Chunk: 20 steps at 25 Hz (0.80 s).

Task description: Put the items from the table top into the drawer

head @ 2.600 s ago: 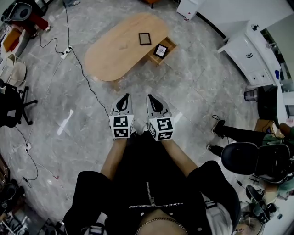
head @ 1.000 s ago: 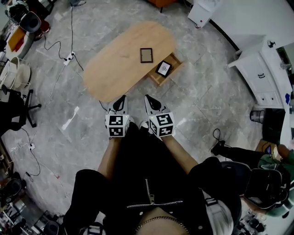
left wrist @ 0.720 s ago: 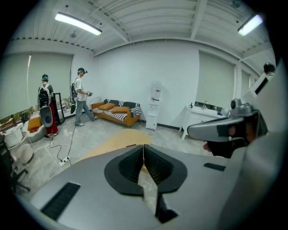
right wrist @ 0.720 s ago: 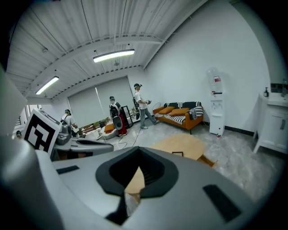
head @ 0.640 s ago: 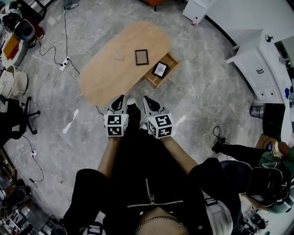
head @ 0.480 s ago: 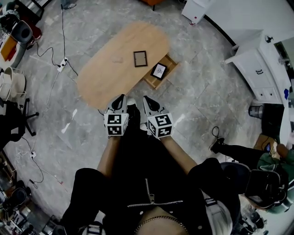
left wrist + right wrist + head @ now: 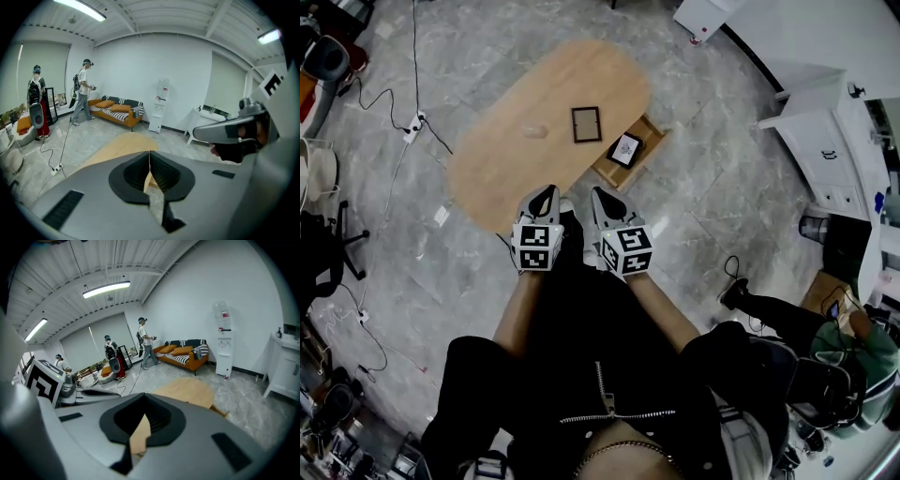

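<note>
Both claws pinched shut, nothing in them: left claw [image 7: 546,195] and right claw [image 7: 603,197] hover by the near end of the surface [image 7: 502,164]. The frame [image 7: 586,124] lies flat straight ahead (slightly nearer the right claw), just left of the open drawer [image 7: 609,174].

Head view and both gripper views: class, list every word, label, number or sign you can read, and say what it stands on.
No text anywhere can be read.
Markers on the left gripper and right gripper: black-and-white square patterns, no letters.
The picture in the drawer: print too small to read.
The water dispenser: red label, blurred.
</note>
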Each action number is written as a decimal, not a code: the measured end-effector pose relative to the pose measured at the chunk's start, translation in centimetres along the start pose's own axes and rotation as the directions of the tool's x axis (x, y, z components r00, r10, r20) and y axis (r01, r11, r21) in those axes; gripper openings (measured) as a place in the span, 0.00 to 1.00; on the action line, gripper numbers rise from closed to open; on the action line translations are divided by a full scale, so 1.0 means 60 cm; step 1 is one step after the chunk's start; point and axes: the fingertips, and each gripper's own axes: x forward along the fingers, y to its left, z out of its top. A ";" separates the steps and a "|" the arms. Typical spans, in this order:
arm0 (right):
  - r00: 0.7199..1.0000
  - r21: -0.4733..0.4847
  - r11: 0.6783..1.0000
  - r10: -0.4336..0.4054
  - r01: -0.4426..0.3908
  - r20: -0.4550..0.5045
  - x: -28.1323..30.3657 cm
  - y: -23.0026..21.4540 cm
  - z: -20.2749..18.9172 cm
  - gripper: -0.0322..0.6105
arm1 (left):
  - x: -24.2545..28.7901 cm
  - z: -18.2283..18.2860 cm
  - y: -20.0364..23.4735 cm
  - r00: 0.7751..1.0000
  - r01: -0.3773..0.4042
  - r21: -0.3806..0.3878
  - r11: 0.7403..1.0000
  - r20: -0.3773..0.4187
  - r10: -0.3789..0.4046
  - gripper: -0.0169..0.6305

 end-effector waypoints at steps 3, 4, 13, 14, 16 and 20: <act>1.000 0.015 1.000 0.011 -0.011 -0.022 0.045 -0.002 0.020 0.06 | 0.031 0.012 0.032 1.000 0.014 -0.014 1.000 -0.019 -0.014 0.05; 1.000 0.015 1.000 0.012 -0.012 -0.024 0.060 -0.003 0.027 0.06 | 0.040 0.018 0.044 1.000 0.017 -0.017 1.000 -0.021 -0.017 0.05; 0.999 0.044 0.998 0.034 -0.033 -0.021 0.158 -0.025 0.073 0.06 | 0.111 0.037 0.136 0.999 0.021 -0.049 0.999 -0.034 -0.023 0.05; 0.999 0.039 0.999 0.027 -0.026 -0.021 0.164 -0.031 0.075 0.06 | 0.118 0.034 0.143 0.999 0.018 -0.054 0.998 -0.038 -0.020 0.05; 1.000 0.032 0.999 0.011 -0.010 -0.024 0.172 -0.044 0.077 0.06 | 0.129 0.026 0.151 0.999 0.011 -0.067 0.998 -0.050 -0.014 0.05; 0.999 0.022 1.000 -0.014 0.015 -0.038 0.190 -0.079 0.079 0.06 | 0.155 0.026 0.157 0.998 -0.001 -0.091 0.996 -0.061 -0.004 0.05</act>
